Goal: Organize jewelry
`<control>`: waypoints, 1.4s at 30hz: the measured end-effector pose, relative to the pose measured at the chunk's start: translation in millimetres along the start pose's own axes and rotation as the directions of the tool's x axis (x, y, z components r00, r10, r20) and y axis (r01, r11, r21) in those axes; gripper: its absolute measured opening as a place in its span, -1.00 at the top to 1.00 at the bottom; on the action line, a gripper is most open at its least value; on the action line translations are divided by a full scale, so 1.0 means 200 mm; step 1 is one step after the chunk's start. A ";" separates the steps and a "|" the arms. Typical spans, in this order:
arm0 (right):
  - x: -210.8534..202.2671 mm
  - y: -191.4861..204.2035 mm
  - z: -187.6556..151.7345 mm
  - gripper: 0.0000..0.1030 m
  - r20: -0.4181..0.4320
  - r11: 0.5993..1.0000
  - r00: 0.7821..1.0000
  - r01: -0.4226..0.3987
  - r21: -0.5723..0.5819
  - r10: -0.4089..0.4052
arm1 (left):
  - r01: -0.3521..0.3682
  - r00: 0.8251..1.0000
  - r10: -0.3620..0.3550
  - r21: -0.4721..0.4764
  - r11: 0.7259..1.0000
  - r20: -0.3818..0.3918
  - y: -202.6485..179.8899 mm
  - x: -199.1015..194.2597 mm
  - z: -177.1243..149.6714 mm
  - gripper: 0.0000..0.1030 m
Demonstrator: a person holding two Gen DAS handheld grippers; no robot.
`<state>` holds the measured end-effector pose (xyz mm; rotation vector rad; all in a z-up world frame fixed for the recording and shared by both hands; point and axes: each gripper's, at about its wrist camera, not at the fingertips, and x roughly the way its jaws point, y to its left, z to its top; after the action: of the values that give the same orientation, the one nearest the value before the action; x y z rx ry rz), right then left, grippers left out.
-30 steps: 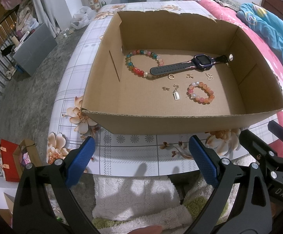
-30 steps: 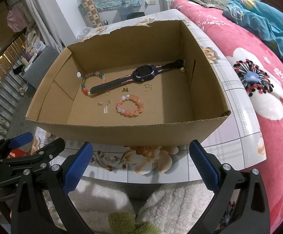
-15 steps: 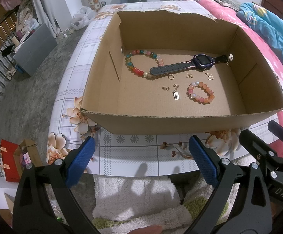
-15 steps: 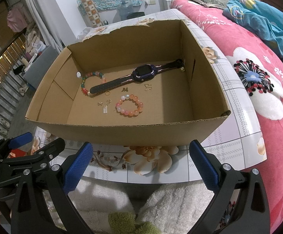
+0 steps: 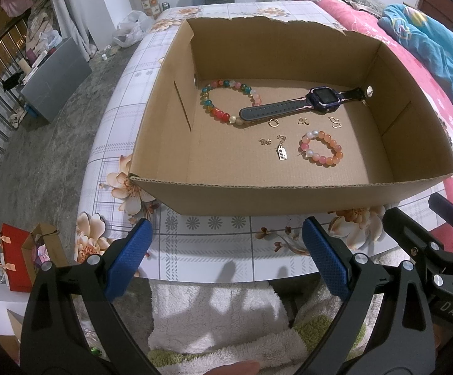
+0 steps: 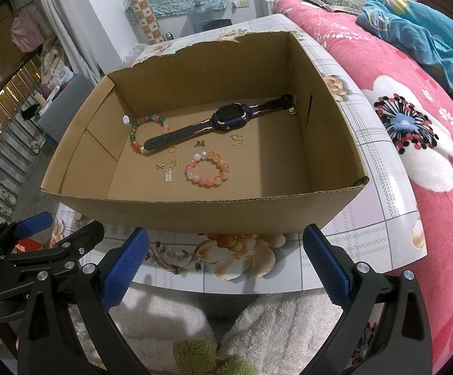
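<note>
Both the left gripper (image 5: 224, 256) and right gripper (image 6: 224, 265) sit bottom of frame, tongs spread wide and empty, probably sizing up the cardboard box (image 5: 288, 198). The jewelry, pink bracelet (image 5: 321, 150) included, lies mid-frame on its floor.

the box (image 5: 288, 197) stands open-topped on the table (image 5: 195, 243); entry is from above only, as four upright walls ring the floor. the near wall rises between both grippers and the contents. inside, the near strip and right side of the floor are bare. the watch (image 5: 292, 107) lies across the back, its strap overlapping the large bracelet (image 5: 217, 111). the small bracelet (image 5: 321, 147) lies apart from the charms (image 5: 281, 151), with narrow gaps between them. the bed (image 6: 413, 125) flanks the table's right edge.
</note>
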<state>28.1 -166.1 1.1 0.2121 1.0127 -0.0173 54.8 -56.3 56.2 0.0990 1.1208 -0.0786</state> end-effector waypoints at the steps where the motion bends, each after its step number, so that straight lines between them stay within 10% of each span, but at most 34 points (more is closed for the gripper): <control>1: 0.00 0.00 0.00 -0.87 -0.001 1.000 1.000 0.000 0.000 0.000 | 0.001 1.000 -0.001 0.000 1.000 -0.001 0.00 0.00 0.00 -0.81; 42: -0.01 0.00 0.00 -0.87 0.000 1.000 1.000 -0.005 0.002 0.005 | -0.019 1.000 0.018 0.010 1.000 0.019 -0.01 -0.02 0.02 -0.81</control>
<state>27.3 -166.2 2.2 0.2166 1.0122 -0.0142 57.4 -58.6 61.0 0.1179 1.1006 -0.0689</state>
